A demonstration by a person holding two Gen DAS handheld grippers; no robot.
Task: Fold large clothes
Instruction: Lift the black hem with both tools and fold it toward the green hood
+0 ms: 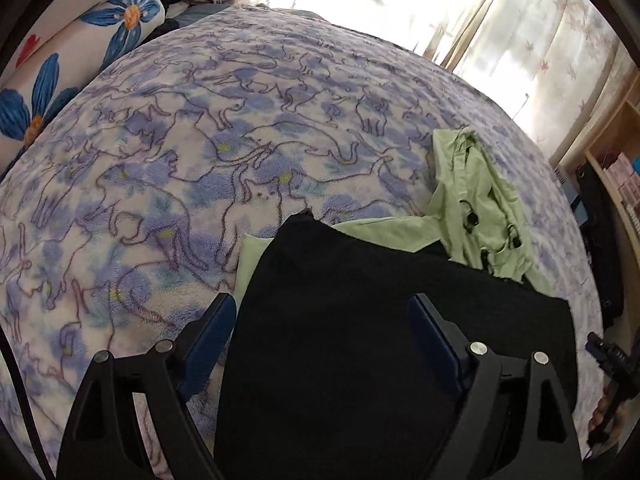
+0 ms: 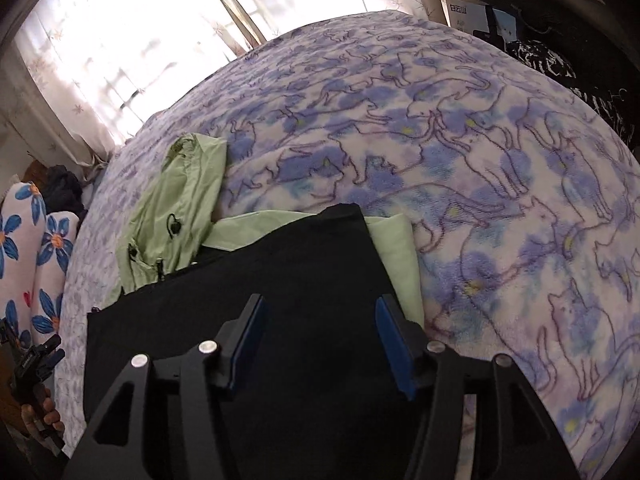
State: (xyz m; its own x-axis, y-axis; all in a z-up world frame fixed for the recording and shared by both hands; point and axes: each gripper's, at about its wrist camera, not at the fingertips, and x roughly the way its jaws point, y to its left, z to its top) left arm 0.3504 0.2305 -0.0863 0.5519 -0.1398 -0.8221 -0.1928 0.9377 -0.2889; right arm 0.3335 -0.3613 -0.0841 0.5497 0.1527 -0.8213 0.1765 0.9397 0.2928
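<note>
A black garment (image 1: 360, 312) lies flat on the bed, on top of a light green jacket (image 1: 476, 208) whose hood end with black cord toggles spreads beyond it. My left gripper (image 1: 324, 312) is open, its blue-padded fingers wide apart over the black cloth's left edge, holding nothing. In the right wrist view the black garment (image 2: 280, 272) covers part of the green jacket (image 2: 180, 200). My right gripper (image 2: 320, 320) is open above the black cloth near its right edge, empty.
The bed is covered by a fleece blanket with blue cat outlines (image 1: 200, 140). Flowered pillows (image 1: 60, 60) lie at one end. Bright curtained windows (image 2: 120, 40) stand behind, wooden shelves (image 1: 612, 152) and boxes (image 2: 464, 12) beside the bed.
</note>
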